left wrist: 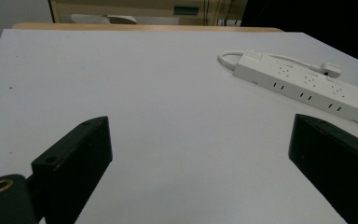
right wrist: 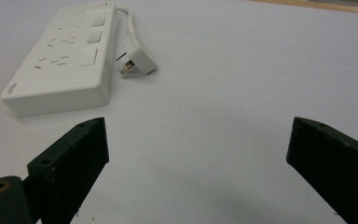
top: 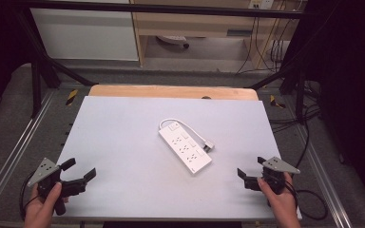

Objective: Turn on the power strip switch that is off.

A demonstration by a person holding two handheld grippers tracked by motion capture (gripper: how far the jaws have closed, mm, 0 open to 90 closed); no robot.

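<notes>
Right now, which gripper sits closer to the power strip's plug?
The right gripper. The plug lies on the power strip's right side, facing it; the left gripper waits across the table.

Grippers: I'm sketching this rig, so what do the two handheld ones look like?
Both the left gripper and right gripper are black, each with two blocky black jaws and a grey three-cornered plate on top. A black cable trails from each. A brass-coloured ring shows beside the jaw base in both gripper views.

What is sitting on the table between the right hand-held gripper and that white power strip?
Nothing: in the right gripper view, only bare white table separates the open right hand-held gripper from the power strip.
</notes>
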